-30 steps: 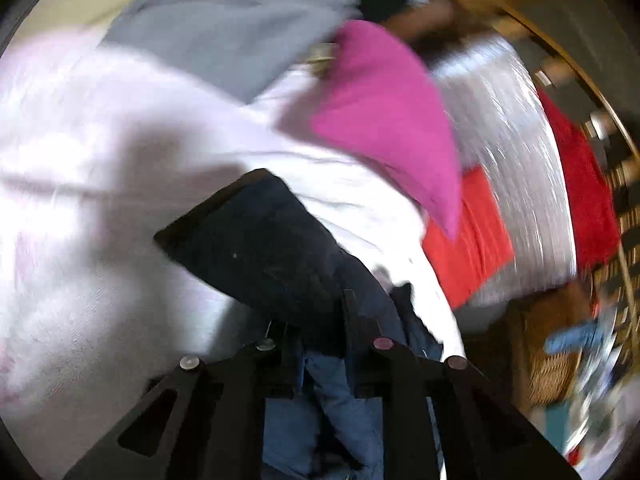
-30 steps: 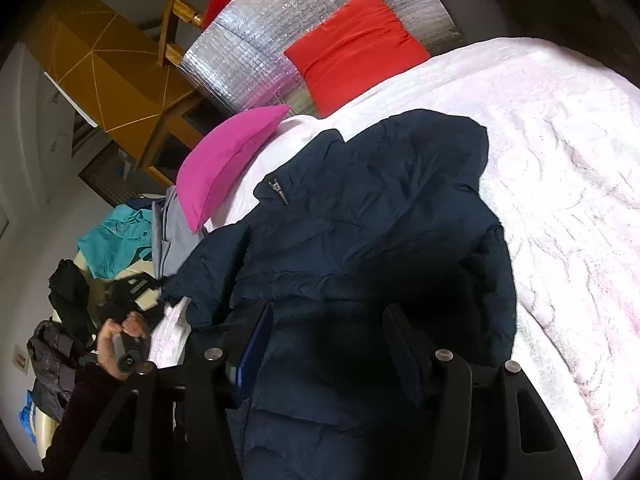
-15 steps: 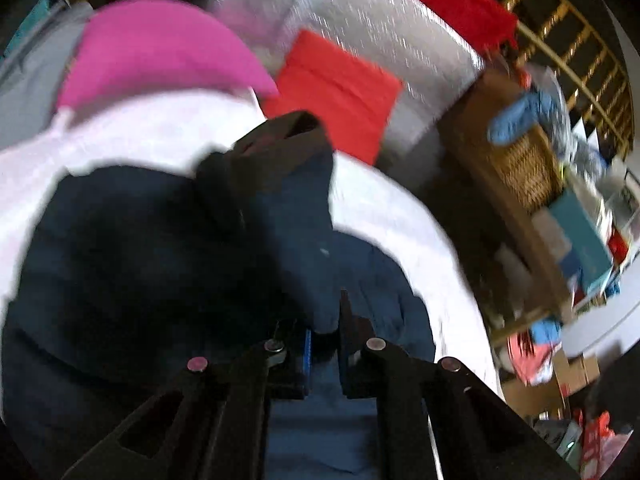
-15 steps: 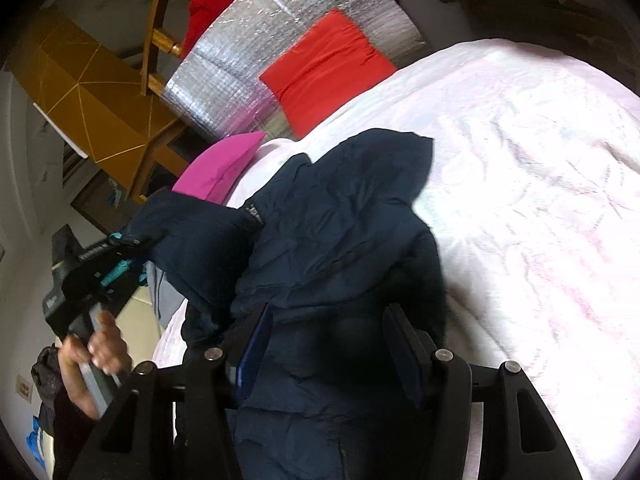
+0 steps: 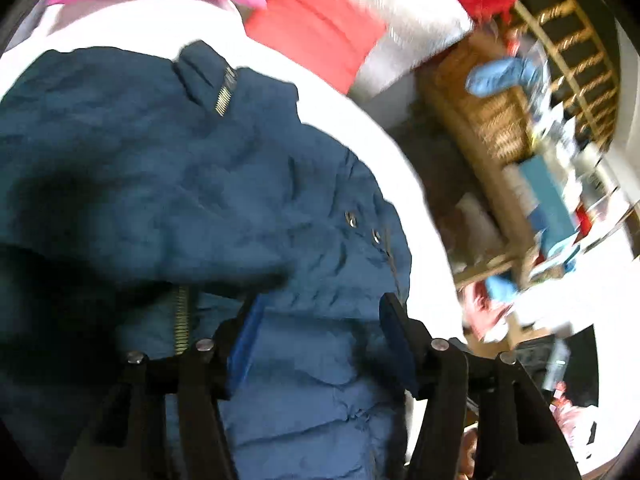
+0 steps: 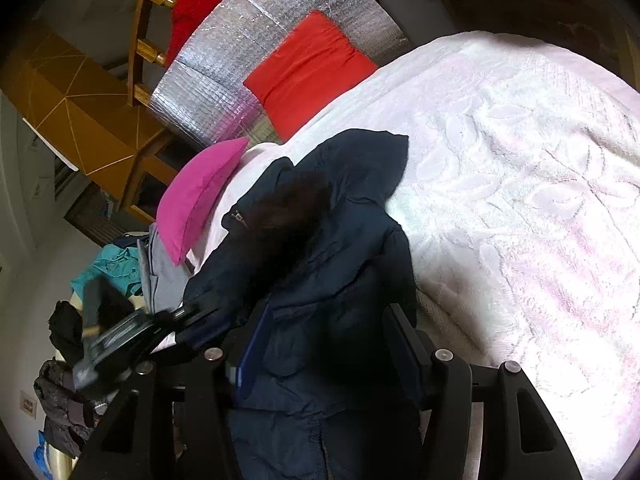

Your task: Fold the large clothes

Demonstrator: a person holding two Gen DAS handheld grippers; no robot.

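A navy puffer jacket [image 5: 208,184] lies on a white bed cover [image 6: 520,184]. In the left wrist view its sleeve is folded across the body and a zipper [image 5: 182,320] shows. My left gripper [image 5: 320,320] is open, just above the jacket, holding nothing. In the right wrist view the jacket [image 6: 332,248] lies with its hood [image 6: 372,160] toward the pillows. My right gripper [image 6: 326,334] is open over the jacket's lower part. The left gripper [image 6: 168,332] shows blurred at the jacket's left edge.
A pink pillow [image 6: 200,196] and a red pillow [image 6: 312,72] lie at the head of the bed against a silver foil panel [image 6: 248,56]. Grey and teal clothes [image 6: 132,268] are piled left of the bed. Wicker shelves [image 5: 500,128] with clutter stand beyond the bed edge.
My left gripper carried the sleeve across the jacket, opened and let it go. The sleeve now lies on the body. The right gripper stayed open and barely moved.
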